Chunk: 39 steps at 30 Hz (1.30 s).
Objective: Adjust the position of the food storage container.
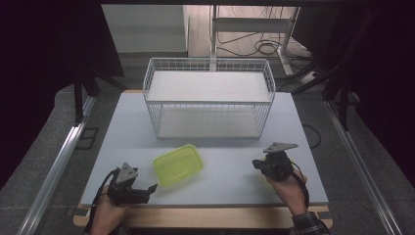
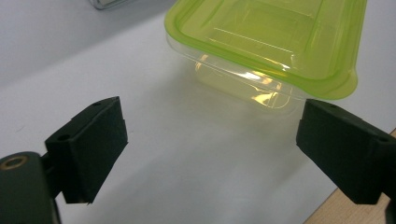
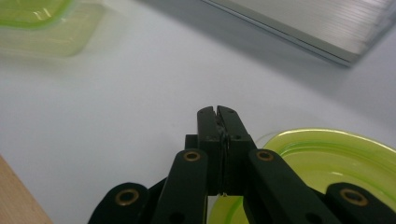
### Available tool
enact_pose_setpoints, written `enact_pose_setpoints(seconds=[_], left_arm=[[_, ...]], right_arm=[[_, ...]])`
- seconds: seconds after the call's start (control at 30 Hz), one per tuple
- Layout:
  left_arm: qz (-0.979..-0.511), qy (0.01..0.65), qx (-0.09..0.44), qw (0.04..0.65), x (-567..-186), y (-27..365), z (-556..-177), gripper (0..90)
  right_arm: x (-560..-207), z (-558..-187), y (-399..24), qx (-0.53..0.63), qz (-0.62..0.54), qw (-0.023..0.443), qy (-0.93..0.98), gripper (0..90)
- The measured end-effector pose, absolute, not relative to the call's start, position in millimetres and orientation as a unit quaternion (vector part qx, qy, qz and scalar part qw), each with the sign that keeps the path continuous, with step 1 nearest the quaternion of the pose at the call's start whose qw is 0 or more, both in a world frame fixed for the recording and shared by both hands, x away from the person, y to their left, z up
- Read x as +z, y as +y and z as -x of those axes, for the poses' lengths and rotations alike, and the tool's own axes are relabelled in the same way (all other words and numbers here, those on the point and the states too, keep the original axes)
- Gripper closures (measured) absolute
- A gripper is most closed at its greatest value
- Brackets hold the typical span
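Yellow-green and see-through, a rectangular plastic container (image 1: 178, 164) sits on the white worktop (image 1: 235, 181), near its front edge and a little left of the middle. In the high view it lies at a slant, its lid on, just in front of the white wire basket (image 1: 209, 98) that stands at the back half of the worktop.

Close to the container's near-left corner rests the left tool (image 1: 146, 191), held low over the worktop by the person's left hand (image 1: 105, 211). In the left gripper view its two black jaws stand wide apart with bare worktop between them; the container (image 2: 275, 42) lies just ahead of them, nearer the right jaw, and no pad touches it.

On the right side of the worktop, the right tool (image 1: 258, 165) is gripped by the person's right hand (image 1: 289, 188), its jaws pointing leftward toward the container but well apart from it. In the right gripper view the jaws are pressed together at the tips (image 3: 217, 114), and a thin clear edge seems to run between the pads. Directly beneath and to the right of them shows a round yellow-green lid or rim (image 3: 327, 161), partly hidden by the tool's arms; whether the pads pinch that rim I cannot tell for certain. The rectangular container (image 3: 42, 23) appears blurred at the upper left of that view.
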<state>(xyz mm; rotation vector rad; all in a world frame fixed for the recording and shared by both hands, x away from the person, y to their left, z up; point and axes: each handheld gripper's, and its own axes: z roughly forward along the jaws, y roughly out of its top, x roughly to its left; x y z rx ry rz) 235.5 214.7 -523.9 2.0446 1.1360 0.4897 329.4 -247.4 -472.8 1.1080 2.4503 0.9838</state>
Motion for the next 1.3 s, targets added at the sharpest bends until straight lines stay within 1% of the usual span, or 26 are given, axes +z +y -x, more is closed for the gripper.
enact_pose_setpoints(seconds=[0.17,0.2,0.23,0.33,0.37,0.4,0.43,0.5,0.6,0.63,0.67,0.7,0.73,0.77,1.0,1.17,1.3], left_arm=[[-0.793,0.449,0.188,0.366,-523.1,215.6,-235.4,12.8],[-0.794,0.45,0.187,0.365,-523.1,215.9,-235.5,15.0],[-0.794,0.451,0.187,0.363,-523.1,216.1,-235.6,15.0],[-0.793,0.456,0.187,0.359,-523.0,218.2,-235.7,20.8],[-0.791,0.461,0.184,0.358,-522.7,220.1,-235.9,24.6],[-0.788,0.466,0.179,0.359,-522.6,222.4,-236.3,38.1],[-0.786,0.471,0.171,0.363,-523.1,224.8,-237.2,38.1],[-0.783,0.483,0.16,0.359,-525.3,227.3,-241.8,52.3],[-0.787,0.488,0.143,0.349,-528.4,227.0,-252.8,68.1],[-0.791,0.488,0.134,0.345,-530.3,223.4,-261.2,76.8],[-0.791,0.488,0.134,0.345,-530.3,223.4,-261.2,80.1],[-0.794,0.485,0.132,0.341,-531.0,221.4,-265.0,80.1],[-0.802,0.477,0.128,0.335,-532.1,217.3,-271.6,84.8],[-0.802,0.477,0.128,0.335,-532.1,217.3,-271.6,86.2],[-0.819,0.455,0.127,0.326,-533.4,202.8,-294.0,88.4],[-0.821,0.443,0.126,0.337,-532.8,194.4,-309.1,88.3],[-0.823,0.432,0.112,0.351,-531.6,183.3,-317.9,88.2]], right_arm=[[-471.7,-326.0,-264.1,0.333,-0.401,0.154,0.839,88.0],[-471.4,-325.6,-267.2,0.332,-0.406,0.159,0.837,87.4],[-471.4,-325.6,-267.2,0.332,-0.406,0.159,0.837,87.4],[-470.1,-324.1,-262.9,0.34,-0.399,0.157,0.837,86.8],[-469.4,-323.9,-260.3,0.344,-0.394,0.154,0.838,86.6],[-468.8,-323.9,-254.1,0.353,-0.387,0.149,0.839,86.6],[-468.8,-323.9,-254.1,0.353,-0.387,0.149,0.839,86.6],[-468.5,-324.7,-247.2,0.359,-0.379,0.144,0.841,87.3],[-468.8,-326.8,-237.8,0.367,-0.371,0.133,0.843,88.0],[-469.8,-328.9,-229.3,0.372,-0.363,0.125,0.845,88.3],[-469.8,-328.9,-229.3,0.372,-0.363,0.125,0.845,88.3],[-470.3,-329.8,-224.6,0.371,-0.359,0.123,0.848,88.4],[-472.3,-332.6,-215.3,0.373,-0.349,0.118,0.852,88.4],[-472.3,-332.6,-215.3,0.373,-0.349,0.118,0.852,88.4],[-482.0,-345.1,-184.6,0.371,-0.334,0.102,0.86,88.5],[-488.0,-354.4,-167.7,0.369,-0.329,0.097,0.864,88.2],[-494.0,-359.7,-159.2,0.362,-0.331,0.094,0.867,87.6]])
